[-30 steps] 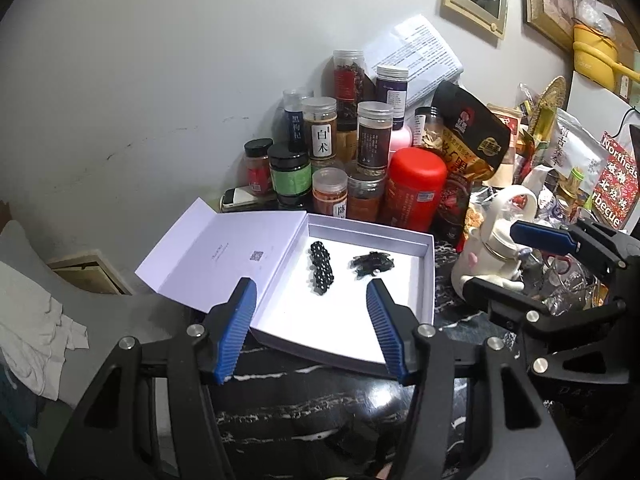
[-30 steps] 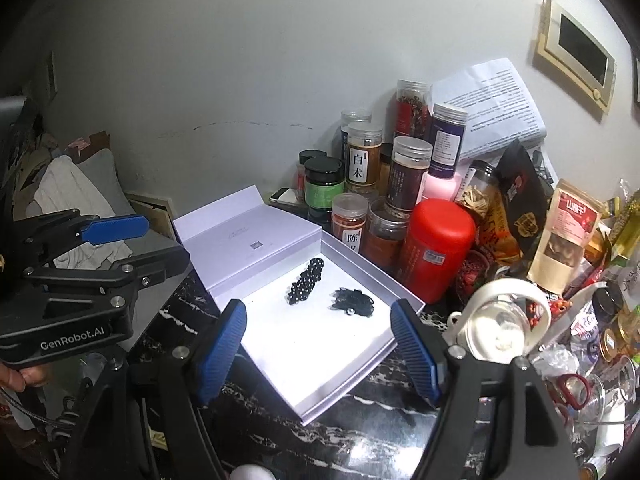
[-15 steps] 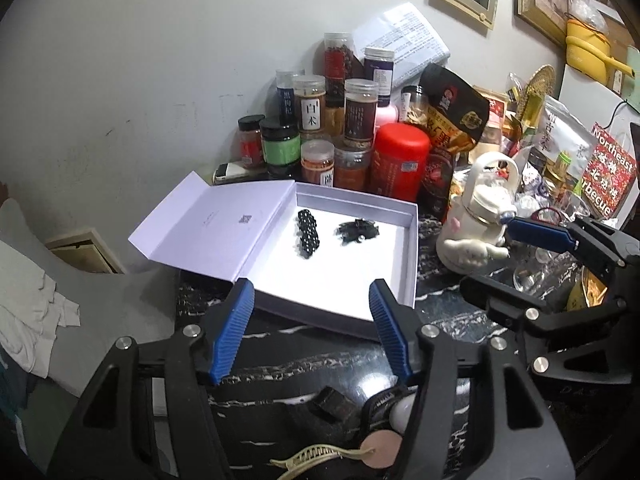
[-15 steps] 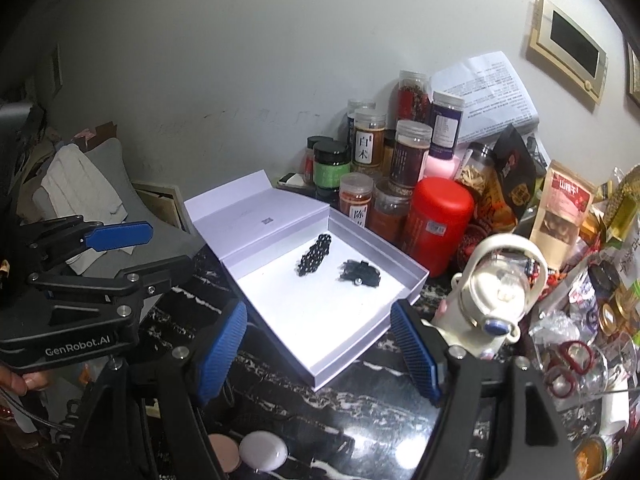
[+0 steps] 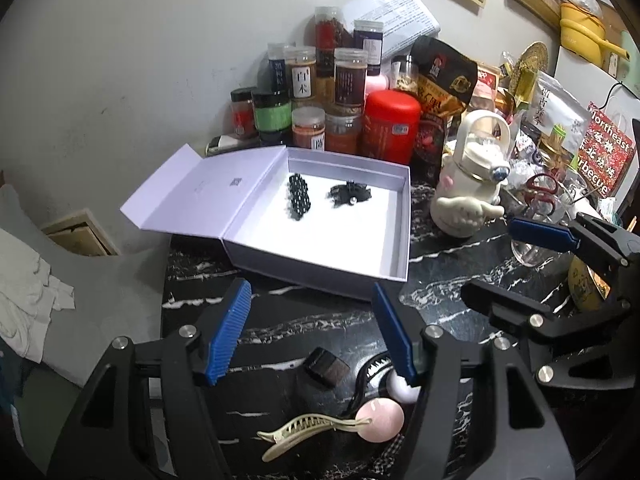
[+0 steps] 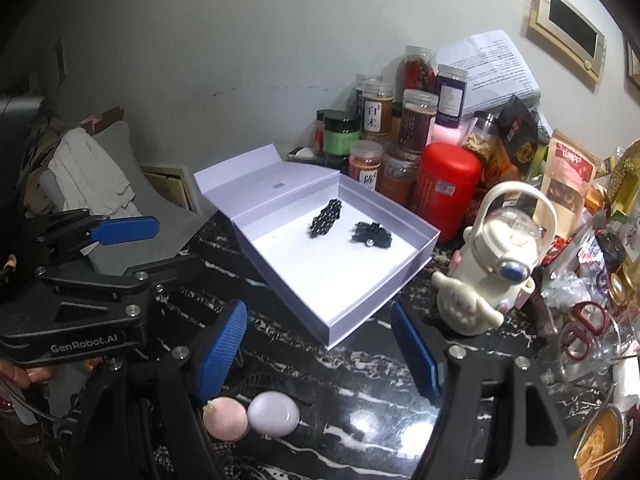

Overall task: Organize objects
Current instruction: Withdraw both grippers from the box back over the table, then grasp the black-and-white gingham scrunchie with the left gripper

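Observation:
An open white box [image 5: 394, 236] [image 6: 404, 276] lies on the black marble table, with a black beaded hair piece [image 5: 299, 197] [image 6: 326, 222] and a black hair clip [image 5: 350, 195] [image 6: 372, 235] inside. In front of the box lie a cream claw clip [image 5: 308, 434], a pink round piece [image 5: 380, 420] [image 6: 225, 418], a white round piece [image 6: 274, 414], a black comb clip [image 5: 370, 372] and a small dark block [image 5: 326, 368]. My left gripper [image 5: 312, 336] is open above these. My right gripper [image 6: 320, 352] is open near the box's front corner.
Spice jars [image 5: 316, 92] and a red canister [image 5: 390, 126] [image 6: 446, 188] stand behind the box by the wall. A white character bottle [image 5: 472, 184] [image 6: 488, 264] stands to its right, before snack bags, a glass [image 5: 536, 236] and clutter. A grey chair with white cloth [image 6: 86, 176] is at left.
Both grippers have pulled back from the box and tilted down. The hair clips and round pieces at the table's front have come into view. Both stay open.

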### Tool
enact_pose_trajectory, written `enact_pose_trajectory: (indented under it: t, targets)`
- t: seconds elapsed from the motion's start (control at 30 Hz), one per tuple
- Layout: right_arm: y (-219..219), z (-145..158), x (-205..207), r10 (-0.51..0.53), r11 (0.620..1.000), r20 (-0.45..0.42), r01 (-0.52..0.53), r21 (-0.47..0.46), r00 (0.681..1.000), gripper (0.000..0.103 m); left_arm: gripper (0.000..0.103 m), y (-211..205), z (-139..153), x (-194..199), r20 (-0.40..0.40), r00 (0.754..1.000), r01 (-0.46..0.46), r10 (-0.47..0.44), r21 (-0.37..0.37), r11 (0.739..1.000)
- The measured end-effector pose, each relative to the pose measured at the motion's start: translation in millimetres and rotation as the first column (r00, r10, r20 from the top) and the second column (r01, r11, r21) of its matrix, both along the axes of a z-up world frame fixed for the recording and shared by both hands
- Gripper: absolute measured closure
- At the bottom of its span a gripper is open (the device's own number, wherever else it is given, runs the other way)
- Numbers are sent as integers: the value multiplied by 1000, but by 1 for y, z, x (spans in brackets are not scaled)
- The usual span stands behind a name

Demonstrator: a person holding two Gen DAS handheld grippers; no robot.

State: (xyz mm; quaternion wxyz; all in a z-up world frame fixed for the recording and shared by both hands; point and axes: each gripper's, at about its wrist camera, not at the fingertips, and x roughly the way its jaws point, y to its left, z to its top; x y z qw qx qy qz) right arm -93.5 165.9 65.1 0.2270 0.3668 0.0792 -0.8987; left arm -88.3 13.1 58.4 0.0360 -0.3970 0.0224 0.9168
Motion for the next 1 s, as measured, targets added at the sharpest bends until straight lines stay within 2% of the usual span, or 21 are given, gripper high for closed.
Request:
enact_pose_trajectory:
  t: [0.23,0.9,1.0]
  targets:
    - [4,-18,10,6,1000,38,-5,-19,999,27,42,4,-17,16,14,1000,-2,2,-32,999]
    - [-1,-59,57,86,996,70,-86,-2,994,27,42,-3,-59,60,85,996,-6,5,8,1000]
    - [-1,-70,60,94,995,87,-95,2,992,27,42,-4,-66,64,96,995,-10,10,-3,1000]
